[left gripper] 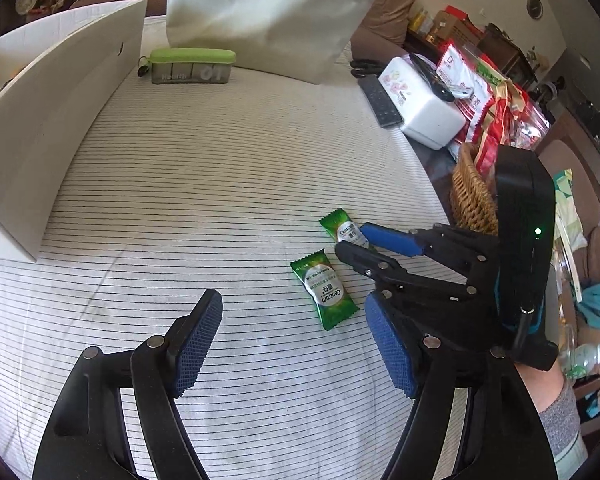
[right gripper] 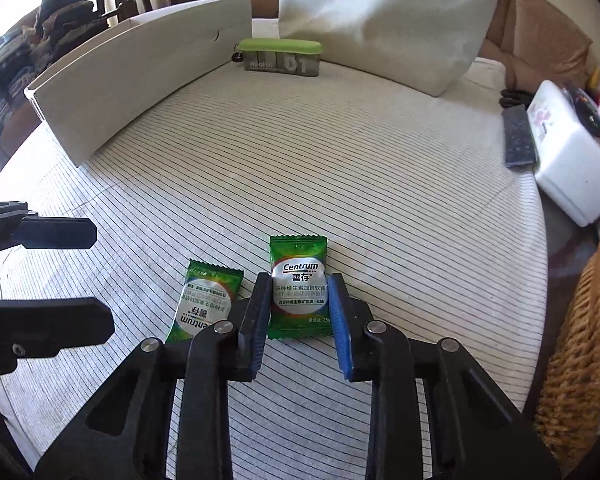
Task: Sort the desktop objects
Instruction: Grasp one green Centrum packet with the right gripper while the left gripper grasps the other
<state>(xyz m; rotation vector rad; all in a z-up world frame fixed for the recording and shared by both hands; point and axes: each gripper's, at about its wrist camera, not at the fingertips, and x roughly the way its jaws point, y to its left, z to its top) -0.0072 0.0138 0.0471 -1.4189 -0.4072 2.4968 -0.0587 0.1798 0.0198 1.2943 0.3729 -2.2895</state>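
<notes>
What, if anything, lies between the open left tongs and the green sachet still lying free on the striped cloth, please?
Nothing visible does. The free green sachet lies flat on the striped cloth, just ahead of the open left tongs, with only bare cloth between. The right tongs flank the other sachet beside it, close by on the right.

White black-striped cloth-covered table (right gripper: 340,160) central; brown upholstered sofa (right gripper: 540,28) behind it; round wall clock (left gripper: 534,7) far right of table; bright daylight at left.

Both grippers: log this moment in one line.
right gripper: shut on upright Centrum sachet | left gripper: open, empty | second sachet: on cloth
</notes>
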